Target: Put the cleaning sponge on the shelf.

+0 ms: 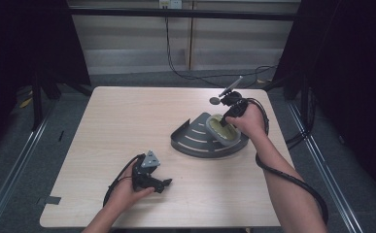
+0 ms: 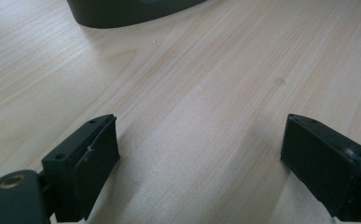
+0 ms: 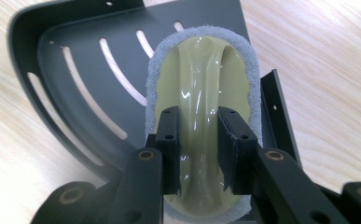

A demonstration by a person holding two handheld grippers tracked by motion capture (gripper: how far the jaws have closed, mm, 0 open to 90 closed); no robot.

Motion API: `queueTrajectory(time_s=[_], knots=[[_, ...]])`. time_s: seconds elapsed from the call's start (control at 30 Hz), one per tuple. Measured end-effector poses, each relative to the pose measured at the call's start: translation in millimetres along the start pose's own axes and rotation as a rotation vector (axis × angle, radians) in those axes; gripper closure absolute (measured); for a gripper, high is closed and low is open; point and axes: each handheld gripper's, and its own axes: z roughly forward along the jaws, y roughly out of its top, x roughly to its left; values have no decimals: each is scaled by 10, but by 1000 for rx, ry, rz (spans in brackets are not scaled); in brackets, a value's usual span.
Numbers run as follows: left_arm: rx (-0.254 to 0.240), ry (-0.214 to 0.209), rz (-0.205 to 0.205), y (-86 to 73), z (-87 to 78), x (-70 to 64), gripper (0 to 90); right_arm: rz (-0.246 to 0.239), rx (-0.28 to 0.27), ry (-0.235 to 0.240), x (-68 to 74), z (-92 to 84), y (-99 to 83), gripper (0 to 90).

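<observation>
The right tool (image 3: 199,149) pinches a scrubbing pad's handle (image 3: 201,107) over a slotted tray (image 3: 75,70); next, probably lifting or releasing. The left tool (image 2: 199,158), spread, rests on the bench (image 2: 206,84).

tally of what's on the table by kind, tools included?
Dark grey slotted corner tray: 1
Oval scrubber, yellow-green handle with grey pad: 1, over the tray, right tool shut on its handle
Handheld tools: 2, the left tool open over bare table
Total: 4
</observation>
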Motion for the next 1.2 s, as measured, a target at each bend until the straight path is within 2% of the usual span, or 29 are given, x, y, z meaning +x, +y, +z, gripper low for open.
queueTrajectory(time_s=[0.23, 0.67, 1.2], knots=[[-1, -1, 0, 0, 1, 0, 106, -8, 18, -13, -51, 63, 4, 721], [-2, 6, -2, 0, 2, -4, 107, -64, 66, -39, -162, 252, 39, 721], [-2, 3, -2, 0, 2, -3, 107, -66, 79, -27, -255, 357, -35, 719]])
